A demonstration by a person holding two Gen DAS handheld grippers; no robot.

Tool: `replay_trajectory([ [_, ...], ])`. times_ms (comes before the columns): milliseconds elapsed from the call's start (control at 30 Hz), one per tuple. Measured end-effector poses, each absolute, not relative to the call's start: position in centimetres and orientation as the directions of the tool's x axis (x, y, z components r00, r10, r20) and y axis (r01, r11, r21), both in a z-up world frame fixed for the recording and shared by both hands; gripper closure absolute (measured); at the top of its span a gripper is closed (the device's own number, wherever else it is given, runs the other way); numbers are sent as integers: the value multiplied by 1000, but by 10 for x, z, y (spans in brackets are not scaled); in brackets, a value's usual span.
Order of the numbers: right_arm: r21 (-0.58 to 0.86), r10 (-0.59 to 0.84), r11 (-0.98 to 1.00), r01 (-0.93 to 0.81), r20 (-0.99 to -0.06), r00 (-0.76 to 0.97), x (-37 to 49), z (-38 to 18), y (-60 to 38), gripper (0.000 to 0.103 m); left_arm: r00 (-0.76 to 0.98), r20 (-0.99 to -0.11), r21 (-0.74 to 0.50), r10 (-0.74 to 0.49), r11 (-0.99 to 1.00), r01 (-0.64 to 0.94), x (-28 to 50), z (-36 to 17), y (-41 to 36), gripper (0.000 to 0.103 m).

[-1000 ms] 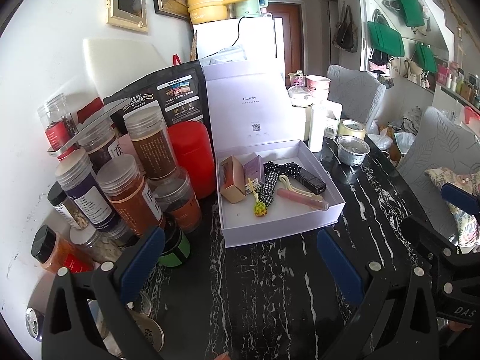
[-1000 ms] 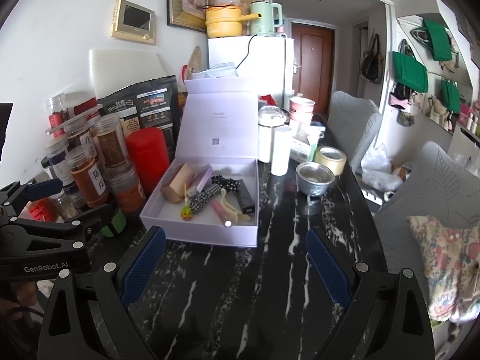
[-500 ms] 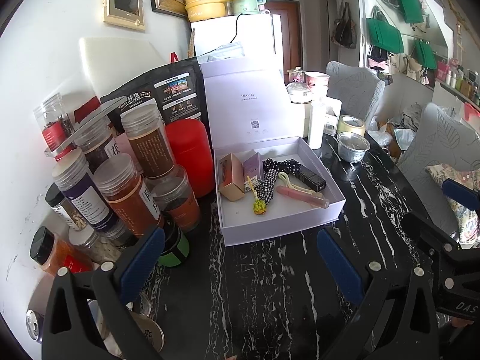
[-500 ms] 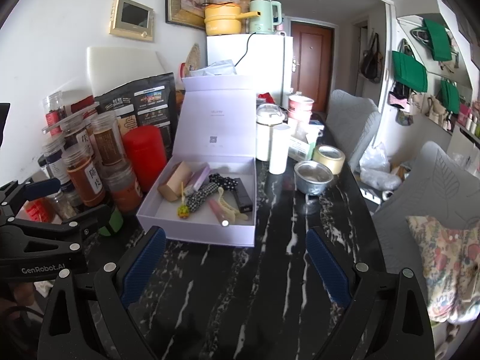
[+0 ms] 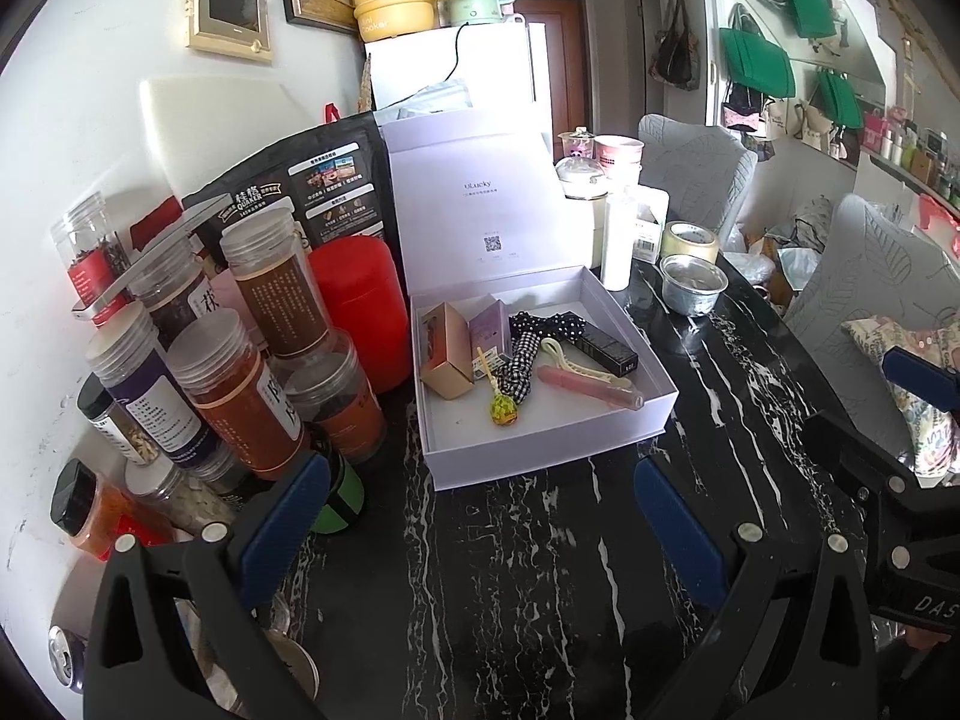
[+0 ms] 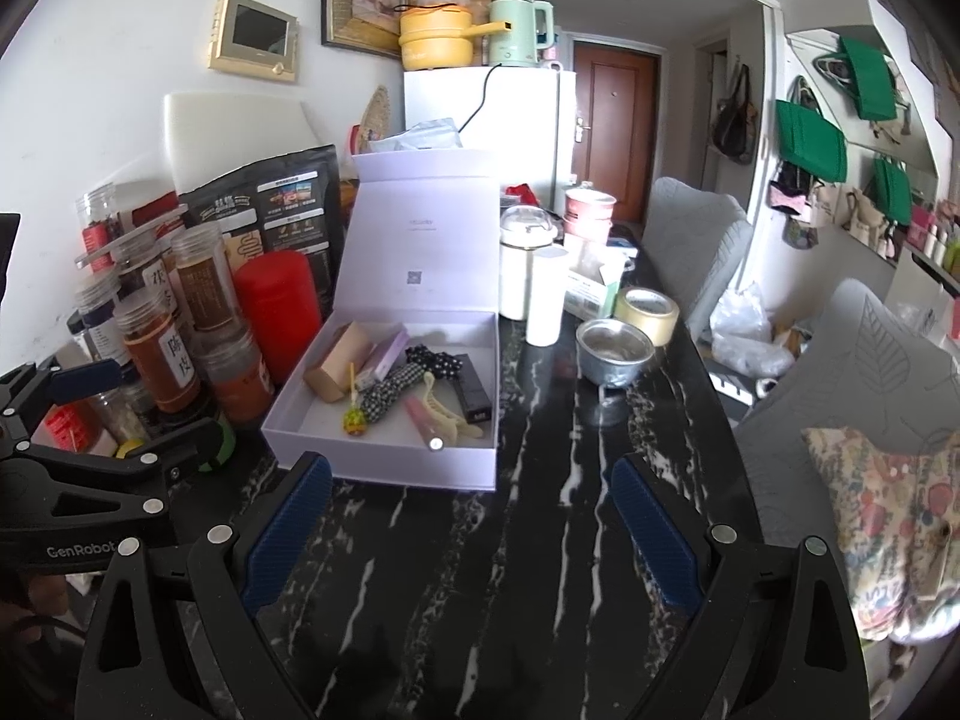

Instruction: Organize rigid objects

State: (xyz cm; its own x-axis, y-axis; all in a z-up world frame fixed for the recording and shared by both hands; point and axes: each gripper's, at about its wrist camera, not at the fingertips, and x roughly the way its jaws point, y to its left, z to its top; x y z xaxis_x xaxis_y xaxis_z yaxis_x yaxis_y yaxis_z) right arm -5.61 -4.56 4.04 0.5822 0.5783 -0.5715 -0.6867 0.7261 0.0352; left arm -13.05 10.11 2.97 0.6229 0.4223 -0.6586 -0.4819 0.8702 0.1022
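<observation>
An open lilac box (image 5: pixel 534 450) (image 6: pixel 384 468) with its lid raised stands on the black marble table (image 5: pixel 540 570) (image 6: pixel 510 540). Inside lie a tan carton (image 5: pixel 441 351), a purple carton (image 5: pixel 491 330), a black-and-white checked cloth band (image 5: pixel 528 354), a black tube (image 5: pixel 606 343), a pink tube (image 5: pixel 591 387), a cream hair clip (image 6: pixel 447 411) and a yellow-green lollipop (image 5: pixel 503 409). My left gripper (image 5: pixel 480 516) hangs open just before the box, holding nothing. My right gripper (image 6: pixel 468 516) is open too, near the box's front right corner.
Several spice jars (image 5: pixel 240 396), a red canister (image 5: pixel 360 312) and a black oats bag (image 5: pixel 288 192) crowd the left side. A white bottle (image 6: pixel 546 294), a metal bowl (image 6: pixel 613 353) and a tape roll (image 6: pixel 647 315) stand right of the box. Grey chairs (image 6: pixel 840 390) flank the table's right edge.
Both views have shifted only slightly; the box sits a touch lower and nearer in the right wrist view. Both grippers stay open and nothing was picked up.
</observation>
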Motion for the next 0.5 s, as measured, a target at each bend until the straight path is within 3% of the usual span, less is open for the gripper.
replay_trajectory([
  [500, 53, 575, 733, -679, -583, 574, -51, 35, -51, 7, 618, -666, 105, 418, 872, -478, -127, 26, 97, 0],
])
